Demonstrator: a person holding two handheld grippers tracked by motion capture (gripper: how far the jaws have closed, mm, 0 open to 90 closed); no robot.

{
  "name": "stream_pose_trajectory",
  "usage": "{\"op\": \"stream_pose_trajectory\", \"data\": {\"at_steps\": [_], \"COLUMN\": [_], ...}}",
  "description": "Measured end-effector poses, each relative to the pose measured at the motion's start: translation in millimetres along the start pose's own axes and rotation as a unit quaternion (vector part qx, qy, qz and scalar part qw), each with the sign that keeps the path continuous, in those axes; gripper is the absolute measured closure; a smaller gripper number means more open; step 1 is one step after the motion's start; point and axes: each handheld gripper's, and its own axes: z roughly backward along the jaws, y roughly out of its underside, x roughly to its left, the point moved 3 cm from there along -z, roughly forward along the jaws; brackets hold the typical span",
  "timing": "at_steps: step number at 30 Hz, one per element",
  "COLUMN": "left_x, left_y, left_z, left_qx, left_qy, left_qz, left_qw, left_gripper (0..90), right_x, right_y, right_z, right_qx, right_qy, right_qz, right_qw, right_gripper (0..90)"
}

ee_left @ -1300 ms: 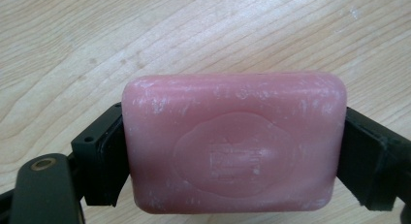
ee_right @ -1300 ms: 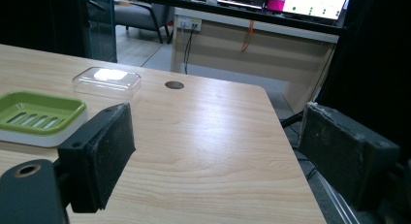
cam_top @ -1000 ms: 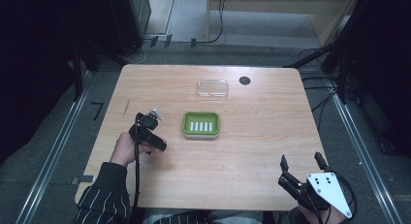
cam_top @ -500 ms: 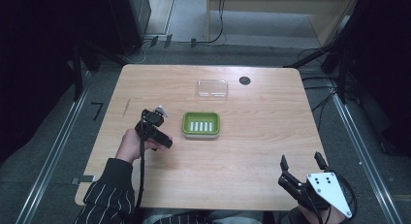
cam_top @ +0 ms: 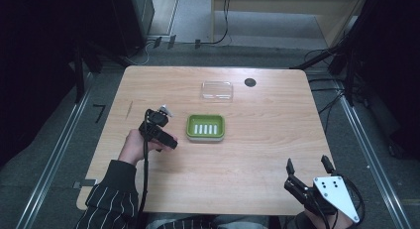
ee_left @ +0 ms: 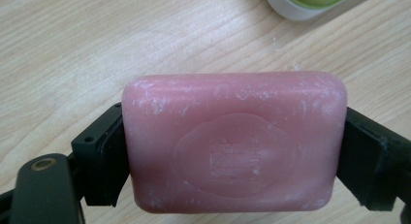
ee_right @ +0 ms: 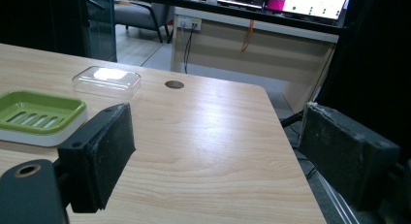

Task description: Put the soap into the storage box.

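Observation:
A pink soap bar (ee_left: 235, 141) with a stamped oval is clamped by its short ends between the black jaws of my left gripper (cam_top: 161, 132). That gripper hangs over bare wood, just left of the green soap dish (cam_top: 205, 127). The dish's slotted green insert sits in a white base, and its corner (ee_left: 315, 1) shows in the left gripper view. My right gripper (cam_top: 307, 165) is at the table's near right corner. It stands open (ee_right: 218, 151) with nothing between its pads and faces across the table toward the dish (ee_right: 39, 115).
A clear plastic lid (cam_top: 217, 90) lies behind the dish, with a round dark cable hole (cam_top: 250, 82) to its right. The lid (ee_right: 106, 81) and hole (ee_right: 174, 84) also appear in the right gripper view. Beyond the far table edge are a desk, cables and floor.
My left gripper, holding the soap, has moved right toward the green dish. The right gripper has stayed where it was.

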Motion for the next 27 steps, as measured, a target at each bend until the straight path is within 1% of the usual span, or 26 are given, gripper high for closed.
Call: {"op": "stream_pose_trajectory", "data": {"at_steps": [4,6,7,11,16,20,23,25,27], "left_x": [-1.0,-1.5,-2.5,-4.0,-8.7,-11.2,-13.1,-14.4,-15.3], "left_y": [-3.8,-5.0,-6.3,-8.9,-14.4,-18.8,-21.2,-22.4,-23.1], "left_z": [0.4,0.7,0.1,-1.9,-3.8,-4.0,-4.6,-4.9,-4.9], "left_qx": [-0.005,-0.004,-0.008,-0.009,-0.005,-0.009,-0.013,-0.012,-0.012], "left_qy": [0.002,0.003,0.002,0.002,0.004,0.005,0.005,0.006,0.007], "left_qz": [0.000,-0.003,-0.002,-0.003,-0.012,-0.015,-0.012,-0.018,-0.017], "left_qw": [1.0000,1.0000,1.0000,1.0000,0.9999,0.9998,0.9998,0.9997,0.9998], "left_gripper": [13.3,13.3,13.3,13.3,13.3,13.3,13.3,13.3,13.3], "right_x": [0.2,0.2,0.2,0.2,0.0,-0.1,-0.4,-0.1,-0.2], "right_y": [-0.1,-0.1,-0.1,-0.1,0.0,0.2,0.3,0.3,0.2], "right_z": [-0.1,-0.2,-0.2,-0.3,0.0,0.3,0.3,0.3,0.2], "right_qx": [0.000,0.000,0.000,0.000,0.000,0.001,0.001,0.001,0.001], "right_qy": [0.000,0.000,0.000,0.000,0.000,0.001,0.001,0.001,0.001], "right_qz": [0.000,0.001,0.001,0.002,0.001,-0.001,-0.001,-0.001,0.000], "right_qw": [1.0000,1.0000,1.0000,1.0000,1.0000,1.0000,1.0000,1.0000,1.0000], "right_gripper": [12.7,12.7,12.7,12.7,12.7,12.7,12.7,12.7,12.7]}}
